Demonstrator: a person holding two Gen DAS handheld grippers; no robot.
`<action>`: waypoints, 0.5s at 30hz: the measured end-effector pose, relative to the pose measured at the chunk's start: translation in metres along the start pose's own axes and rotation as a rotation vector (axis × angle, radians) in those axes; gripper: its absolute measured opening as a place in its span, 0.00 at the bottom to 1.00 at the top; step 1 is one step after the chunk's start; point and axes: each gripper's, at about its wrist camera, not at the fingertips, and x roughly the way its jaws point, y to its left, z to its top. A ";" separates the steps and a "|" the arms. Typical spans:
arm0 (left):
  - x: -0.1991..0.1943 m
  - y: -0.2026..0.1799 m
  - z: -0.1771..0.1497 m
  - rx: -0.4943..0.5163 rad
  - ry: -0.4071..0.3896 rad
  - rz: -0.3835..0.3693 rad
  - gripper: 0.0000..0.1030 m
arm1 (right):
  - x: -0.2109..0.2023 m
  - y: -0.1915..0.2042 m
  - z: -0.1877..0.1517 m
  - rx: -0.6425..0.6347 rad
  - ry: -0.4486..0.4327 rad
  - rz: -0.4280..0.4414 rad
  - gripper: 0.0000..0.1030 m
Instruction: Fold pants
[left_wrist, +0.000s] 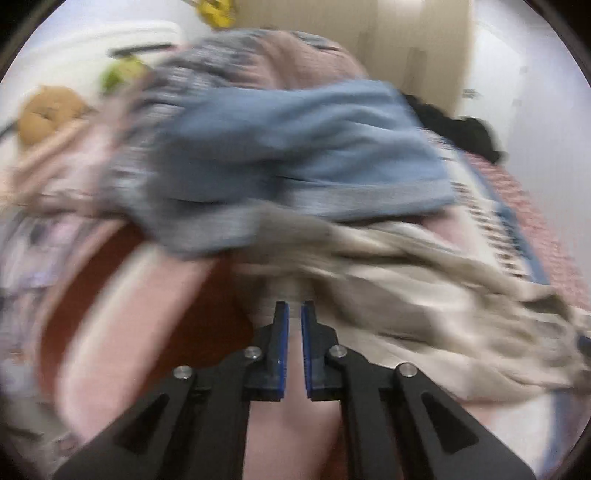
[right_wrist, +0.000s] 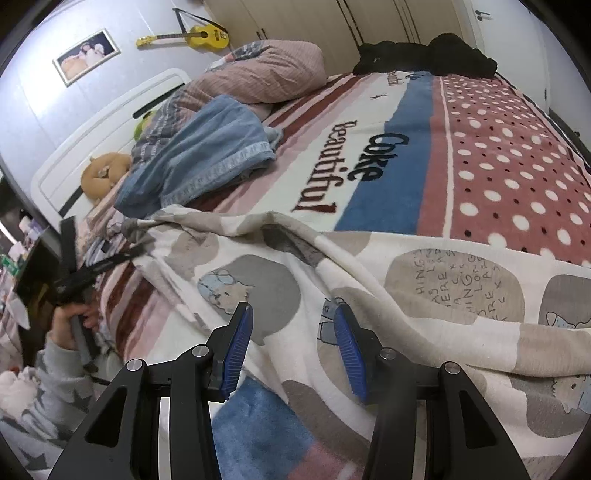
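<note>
Reading "Coke Beautiful" on blanket (right_wrist: 369, 155); left gripper (left_wrist: 294, 310) jaws together (pants (right_wrist: 332, 280) edge), right gripper (right_wrist: 291, 325) apart.

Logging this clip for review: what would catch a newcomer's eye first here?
The cream patterned pants sprawl crumpled across the near side of the bed, straight ahead of the right gripper, whose jaws stand apart. Behind them the blanket shows bold lettering, and a yellow guitar hangs on the far wall.

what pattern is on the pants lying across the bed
Cream with grey and beige blobs and small cartoon animals on the pants; clearest in the right wrist view.
</note>
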 end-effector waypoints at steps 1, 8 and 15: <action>-0.001 0.010 0.000 -0.015 0.004 -0.019 0.04 | 0.003 -0.003 -0.002 0.006 0.009 -0.005 0.41; 0.008 0.014 -0.012 -0.018 0.090 -0.203 0.07 | 0.003 -0.009 -0.004 0.036 0.013 0.007 0.40; 0.041 -0.016 -0.006 0.018 0.156 -0.294 0.32 | 0.002 -0.008 -0.007 0.039 0.015 0.003 0.40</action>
